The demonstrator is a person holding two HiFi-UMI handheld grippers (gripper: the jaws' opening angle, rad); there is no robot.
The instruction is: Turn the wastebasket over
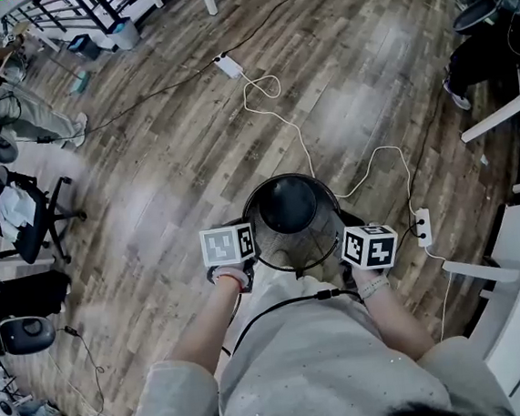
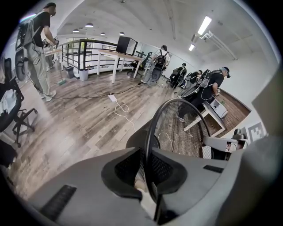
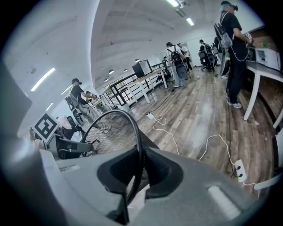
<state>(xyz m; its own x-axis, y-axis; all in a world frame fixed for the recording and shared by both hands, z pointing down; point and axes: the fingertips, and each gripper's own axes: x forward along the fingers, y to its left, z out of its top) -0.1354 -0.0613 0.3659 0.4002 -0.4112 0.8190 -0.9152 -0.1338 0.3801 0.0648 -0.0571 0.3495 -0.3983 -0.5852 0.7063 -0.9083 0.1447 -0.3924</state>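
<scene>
Close below, the left gripper (image 1: 251, 247) and the right gripper (image 1: 343, 237) are closed on opposite sides of the wastebasket (image 1: 289, 207) rim. Its mouth is faced upward above the floor (image 1: 147, 177), so the turning axis is judged to run between them.

Black wire-mesh wastebasket (image 1: 290, 211), round and tapered, thick dark rim, solid dark base. Mouth faces up toward head view, base visible through it, body tipped slightly away. Rim pinched at two opposite sides. Above wood-plank floor (image 1: 190, 145); contact with it unclear.
</scene>
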